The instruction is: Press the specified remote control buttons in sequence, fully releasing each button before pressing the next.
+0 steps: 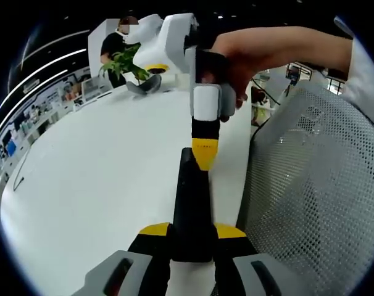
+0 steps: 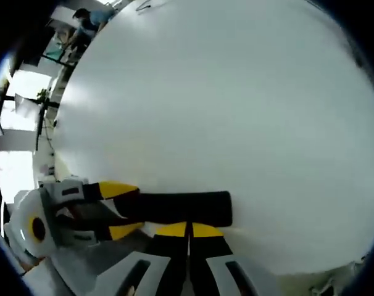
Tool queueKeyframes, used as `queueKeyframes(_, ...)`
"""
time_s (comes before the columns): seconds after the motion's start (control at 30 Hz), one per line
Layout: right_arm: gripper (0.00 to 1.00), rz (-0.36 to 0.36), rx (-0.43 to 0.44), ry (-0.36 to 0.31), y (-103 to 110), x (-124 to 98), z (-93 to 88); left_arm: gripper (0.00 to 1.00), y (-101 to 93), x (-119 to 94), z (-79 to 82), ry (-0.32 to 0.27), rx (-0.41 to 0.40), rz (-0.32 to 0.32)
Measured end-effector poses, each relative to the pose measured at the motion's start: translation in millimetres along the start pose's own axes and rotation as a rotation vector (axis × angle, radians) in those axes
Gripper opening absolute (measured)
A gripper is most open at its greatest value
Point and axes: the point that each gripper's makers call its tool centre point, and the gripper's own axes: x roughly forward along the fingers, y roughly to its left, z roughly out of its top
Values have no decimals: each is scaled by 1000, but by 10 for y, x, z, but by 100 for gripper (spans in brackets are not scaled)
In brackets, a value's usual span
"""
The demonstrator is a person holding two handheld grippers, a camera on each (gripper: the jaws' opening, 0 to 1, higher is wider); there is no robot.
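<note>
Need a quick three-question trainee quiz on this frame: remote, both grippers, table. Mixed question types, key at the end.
1. True or false: the left gripper holds the black remote by one end, above the white table.
2. Multiple choice: where do the right gripper's yellow tips meet the remote in the left gripper view? A) at the end far from the left gripper B) at the end inside the left gripper C) nowhere, they are on the mesh chair
3. Fill in: behind the right gripper, at the table's far edge, stands a green ____.

Key: 1 true; 2 A; 3 plant.
</note>
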Motion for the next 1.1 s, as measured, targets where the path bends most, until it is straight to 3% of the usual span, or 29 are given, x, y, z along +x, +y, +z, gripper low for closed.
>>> queueKeyframes(0.23, 0, -52, -40, 119, -4, 24, 1, 25, 1, 5, -2, 1, 8, 1)
queueKeyframes(0.33, 0, -40, -62, 117, -13, 11, -18, 25, 2, 5, -3, 1, 7, 1)
queueKeyframes(0.47, 0, 61, -31, -48, -2, -12, -18, 25, 3, 6, -5, 0, 6, 2)
queueKeyframes(0.53, 0, 96, -66, -143, -9, -13, -15, 25, -1, 5, -6, 1, 5, 2)
queueKeyframes(0.6, 0, 114, -89, -180, -22, 18, -96, 25, -7, 6, -6, 1, 3, 0)
queueKeyframes(0.7, 0, 43, -175, -184, -141, 129, -218, 25, -17, 5, -7, -1, 3, 1)
queueKeyframes(0.73, 0, 105, -148, -270, -28, 2, -170, 25, -24, 4, -6, -1, 6, 0)
queueKeyframes(0.83, 0, 222, -59, -309, 84, -97, -152, 25, -23, 4, -2, -2, 4, 0)
queueKeyframes(0.87, 0, 252, -40, -340, 111, -139, -64, 25, -24, 4, -1, -2, 4, 0)
queueKeyframes(0.9, 0, 289, -40, -451, 142, -251, 91, 25, -25, 3, -1, -1, 4, 0)
queueKeyframes(0.93, 0, 317, -29, -505, 153, -325, 145, 25, -23, 3, 0, -1, 4, 0)
queueKeyframes(1.03, 0, 375, 39, -537, 126, -399, 155, 25, -23, 4, 2, -3, 6, -2)
queueKeyframes(1.1, 0, 340, 54, -509, 87, -328, 138, 24, -25, 6, 1, -2, 8, -4)
